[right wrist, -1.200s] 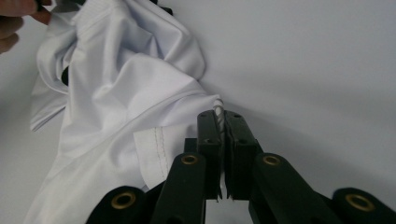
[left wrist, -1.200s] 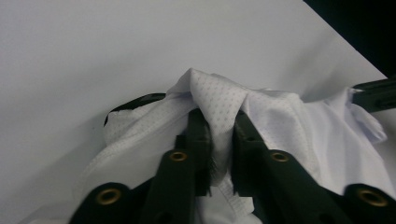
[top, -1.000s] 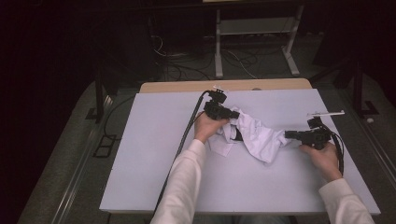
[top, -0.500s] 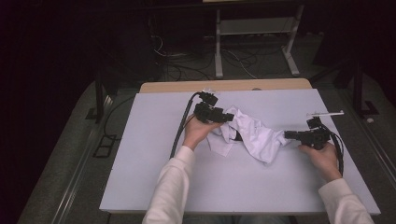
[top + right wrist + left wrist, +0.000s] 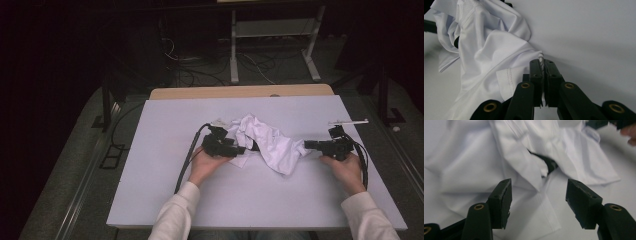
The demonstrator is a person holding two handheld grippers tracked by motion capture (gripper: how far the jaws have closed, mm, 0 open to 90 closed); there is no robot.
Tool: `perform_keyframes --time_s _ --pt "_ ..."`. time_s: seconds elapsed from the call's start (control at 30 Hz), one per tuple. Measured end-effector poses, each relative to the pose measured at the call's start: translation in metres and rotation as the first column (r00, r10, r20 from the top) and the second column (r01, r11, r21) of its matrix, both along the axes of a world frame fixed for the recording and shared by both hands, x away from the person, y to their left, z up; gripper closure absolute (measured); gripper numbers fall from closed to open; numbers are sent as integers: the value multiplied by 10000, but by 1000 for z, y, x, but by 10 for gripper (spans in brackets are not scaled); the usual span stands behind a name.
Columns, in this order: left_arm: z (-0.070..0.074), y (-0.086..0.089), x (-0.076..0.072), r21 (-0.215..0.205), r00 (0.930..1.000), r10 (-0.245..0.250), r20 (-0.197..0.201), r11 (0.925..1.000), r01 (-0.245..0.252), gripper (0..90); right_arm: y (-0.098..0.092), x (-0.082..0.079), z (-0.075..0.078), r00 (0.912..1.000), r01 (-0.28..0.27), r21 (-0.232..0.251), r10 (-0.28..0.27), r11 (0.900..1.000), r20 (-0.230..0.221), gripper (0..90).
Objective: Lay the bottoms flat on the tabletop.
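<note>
While the right gripper [image 5: 307, 144] stays clamped on a bunched edge of the white garment [image 5: 267, 142], jaws pressed tight with a pinch of hemmed fabric sticking up between them in the right gripper view [image 5: 541, 65], the left gripper [image 5: 242, 149] sits at the garment's left side with jaws parted. Left jaws have just been opening; in the left gripper view [image 5: 539, 195] a flat hemmed flap of cloth lies in the gap below them, pads not pressing on it. Garment is crumpled, mid-tabletop [image 5: 165, 165], slightly toward the far edge, stretched between the two grippers, a dark bit showing in its folds [image 5: 550, 163]. Left hand [image 5: 206, 164] and right hand [image 5: 345, 170] come in from the near edge in white sleeves. Cables trail from both grippers. Wooden strip along far tabletop edge [image 5: 200, 93]; floor cables and a metal stand behind.
</note>
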State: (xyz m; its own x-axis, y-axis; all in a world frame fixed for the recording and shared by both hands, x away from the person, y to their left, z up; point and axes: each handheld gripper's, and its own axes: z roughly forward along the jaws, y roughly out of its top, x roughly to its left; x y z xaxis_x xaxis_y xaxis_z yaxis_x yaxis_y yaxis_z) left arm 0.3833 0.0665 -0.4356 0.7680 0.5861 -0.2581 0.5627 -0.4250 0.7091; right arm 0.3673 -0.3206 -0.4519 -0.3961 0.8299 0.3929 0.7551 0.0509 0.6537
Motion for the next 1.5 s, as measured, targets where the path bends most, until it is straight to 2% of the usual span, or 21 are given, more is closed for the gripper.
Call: perform_keyframes --time_s 0.03,0.13,0.3,0.33,0.37,0.4,0.43,0.47,0.53,0.6,0.63,0.67,0.7,0.8,0.87,0.97,1.03,1.23,1.4,1.43,1.5 --pt "-6 -4 -2 180 10000 16 43 9998 -17 372 1 0 0 10000 -12 -7 11 10000 -10 851" --pt "-11 -8 -2 124 9999 145 -7 9998 -144 374 1 0 0 10000 -42 -41 42 10000 8 851" --pt "-21 -20 2 354 9988 482 102 9982 -485 461 2 0 0 10000 -71 -39 71 10000 4 851" --pt "-22 -21 4 419 9980 628 119 9971 -633 538 1 0 0 10000 -80 -49 80 10000 -3 851" --pt "-23 -22 5 326 9968 779 171 9964 -784 538 1 0 0 10000 -80 -49 80 10000 -3 851" --pt "-24 -21 8 228 9951 982 74 9949 -983 704 2 0 -1 10000 -88 -51 88 9999 -15 851" --pt "-25 -21 10 108 9948 1014 -52 9948 -1013 704 2 0 -1 10000 -88 -51 88 9999 -15 851" --pt "-25 -19 12 15 9946 1020 -206 9948 -1020 835 2 0 0 9999 -104 -32 104 9999 -7 851" --pt "-21 -15 12 -92 9946 1001 -257 9949 -1004 862 1 -1 0 9999 -110 2 110 9999 3 851" --pt "-5 -3 4 309 9969 774 -112 9965 -770 866 1 -7 3 9998 -183 184 183 9997 42 851" --pt "-5 -3 4 309 9969 774 -112 9965 -770 866 1 -7 3 9998 -183 184 183 9997 42 851" --pt "13 9 -4 671 9987 504 -24 9965 -502 865 1 -14 7 9997 -231 338 227 9992 102 851" --pt "13 9 -4 671 9987 504 -24 9965 -502 863 1 -14 7 9997 -231 338 227 9992 102 851" --pt "40 33 -16 1222 9995 261 203 9921 -284 863 1 -27 17 9990 -270 492 253 9984 362 851" --pt "62 60 -23 1257 9989 406 218 9911 -430 863 0 -32 26 9977 -178 635 135 9978 663 851" --pt "72 76 -24 1346 9977 591 336 9889 -631 865 -2 -34 29 9970 -63 695 9 9976 773 851" --pt "84 94 -26 1125 9968 733 319 9907 -765 868 -4 -34 34 9958 71 793 -143 9968 910 851" --pt "103 113 -39 1299 9968 522 606 9897 -597 868 -5 -44 35 9967 -62 1010 -20 9949 806 851" --pt "107 125 -53 1194 9962 404 775 9916 -495 868 -3 -51 34 9975 -201 1160 121 9930 693 851" --pt "105 133 -62 1259 9966 374 736 9910 -465 868 1 -57 35 9973 -444 1239 367 9913 638 851" --pt "102 138 -66 1287 9968 430 673 9904 -514 867 4 -60 34 9966 -620 1153 552 9914 608 851"
